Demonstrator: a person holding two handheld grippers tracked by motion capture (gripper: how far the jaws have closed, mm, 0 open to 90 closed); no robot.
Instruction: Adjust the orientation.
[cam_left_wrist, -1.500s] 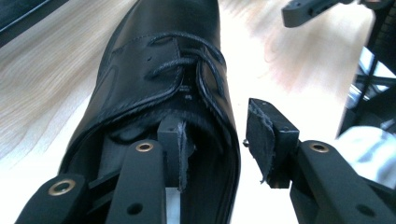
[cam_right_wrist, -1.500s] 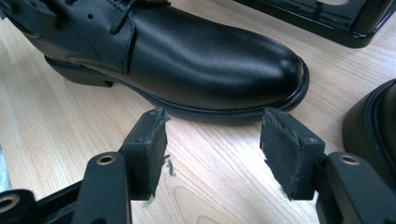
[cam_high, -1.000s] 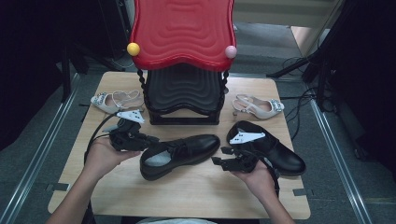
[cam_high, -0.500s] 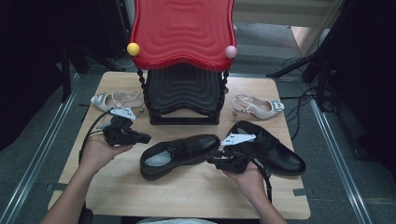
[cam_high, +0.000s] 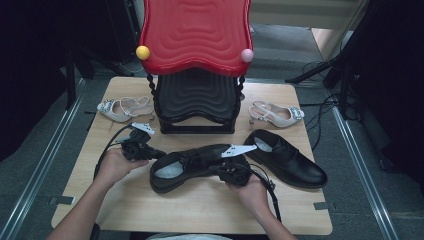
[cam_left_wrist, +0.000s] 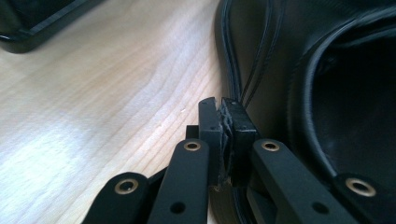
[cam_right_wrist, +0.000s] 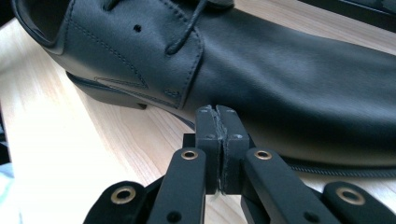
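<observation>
Left gripper (cam_high: 150, 152) fingers clenched on nothing, tips at the heel of the black shoe (cam_high: 197, 167) | right gripper (cam_high: 227, 171) fingers just closed empty against its side | shoe mid-counter (cam_high: 100, 200), before the red-topped rack (cam_high: 196, 65)

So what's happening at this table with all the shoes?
A person sits at a wooden table with a handheld gripper in each hand, working on the nearer black shoe. The left gripper is at the shoe's heel end and the right gripper at its side; the jaws of both are shut, with nothing visible between them, and they have just been closing. A second black shoe lies to the right, and two pale sandals flank a red and black rack.
</observation>
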